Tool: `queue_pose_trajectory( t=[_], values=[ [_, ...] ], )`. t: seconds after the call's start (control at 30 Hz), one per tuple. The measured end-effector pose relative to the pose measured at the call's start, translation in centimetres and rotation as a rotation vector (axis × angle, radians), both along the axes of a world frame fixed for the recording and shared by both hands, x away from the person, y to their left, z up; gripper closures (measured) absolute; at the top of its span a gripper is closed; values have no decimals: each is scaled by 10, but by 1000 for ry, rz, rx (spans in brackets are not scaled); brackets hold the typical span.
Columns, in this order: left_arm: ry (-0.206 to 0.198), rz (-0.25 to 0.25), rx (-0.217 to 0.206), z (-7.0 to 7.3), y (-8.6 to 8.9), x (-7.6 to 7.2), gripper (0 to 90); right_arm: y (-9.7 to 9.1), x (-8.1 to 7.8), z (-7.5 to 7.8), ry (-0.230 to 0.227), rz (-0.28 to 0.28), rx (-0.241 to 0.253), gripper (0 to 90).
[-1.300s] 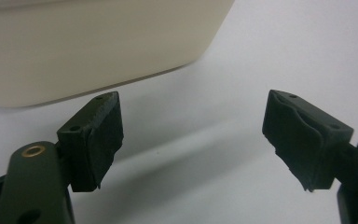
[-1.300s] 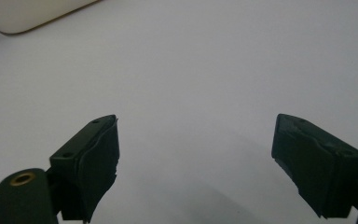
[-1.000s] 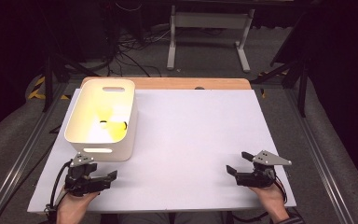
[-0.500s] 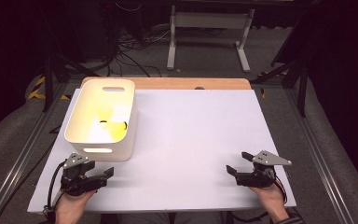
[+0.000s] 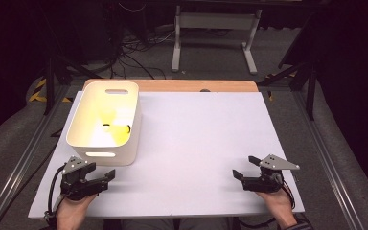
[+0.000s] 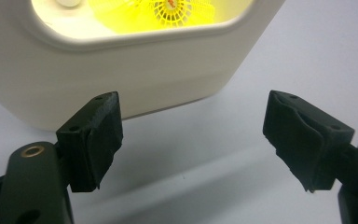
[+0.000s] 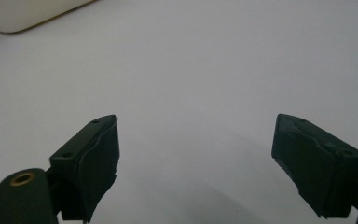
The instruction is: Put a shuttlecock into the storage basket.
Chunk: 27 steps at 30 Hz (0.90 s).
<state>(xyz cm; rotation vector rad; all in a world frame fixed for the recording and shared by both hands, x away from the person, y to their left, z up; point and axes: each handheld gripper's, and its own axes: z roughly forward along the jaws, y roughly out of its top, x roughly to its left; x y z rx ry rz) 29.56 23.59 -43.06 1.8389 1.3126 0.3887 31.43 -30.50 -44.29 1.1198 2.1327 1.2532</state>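
A white plastic bin (image 5: 104, 122) stands at the table's left side, with yellow shuttlecocks (image 5: 117, 130) inside it. Through the bin's handle slot the left gripper view shows a yellow shuttlecock (image 6: 177, 10). My left gripper (image 5: 106, 176) rests on the white table just in front of the bin (image 6: 121, 70), open, nothing between its jaws. My right gripper (image 5: 244, 169) sits near the front right corner, also open and empty, over bare table (image 7: 191, 84).
The white tabletop (image 5: 201, 139) has a wooden strip (image 5: 172, 85) along its far edge. Dark floor, cables and a metal stand (image 5: 213, 33) lie beyond the table. A corner of the bin (image 7: 23, 14) appears at the upper left of the right gripper view.
My left gripper has shifted slightly toward the front left, away from the bin. The right gripper has stayed put.
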Motion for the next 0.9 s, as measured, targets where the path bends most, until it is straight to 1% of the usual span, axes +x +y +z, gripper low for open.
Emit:
queue_pose_trajectory(
  t=[0.13,0.2,0.23,0.4,0.5,0.6,0.73,0.8,0.9],
  values=[
    [-39,-13,-4,-1,-5,-2,197,0,0,0,1,1,-1,157],
    [-38,-18,2,-1,-5,-2,196,0,0,0,-1,1,-2,157],
    [-41,-16,-2,-2,-5,-2,193,0,-1,0,0,1,-2,157],
    [-70,-3,-19,-1,-1,-3,188,0,-1,1,-3,-1,1,157],
    [-77,-1,-23,-3,-2,-3,172,0,-1,1,-9,-3,2,157],
    [-83,3,-8,-3,-3,-3,157,-1,-2,2,-13,-5,6,157],
    [-81,-9,0,-4,-4,-2,154,-1,-2,3,-20,-11,11,156],
    [-91,-3,-1,-4,-5,-2,149,-2,-3,3,-25,-14,11,154],
    [-100,-8,-17,-4,-4,-2,142,-3,-2,3,-30,-21,10,144]
  ],
)
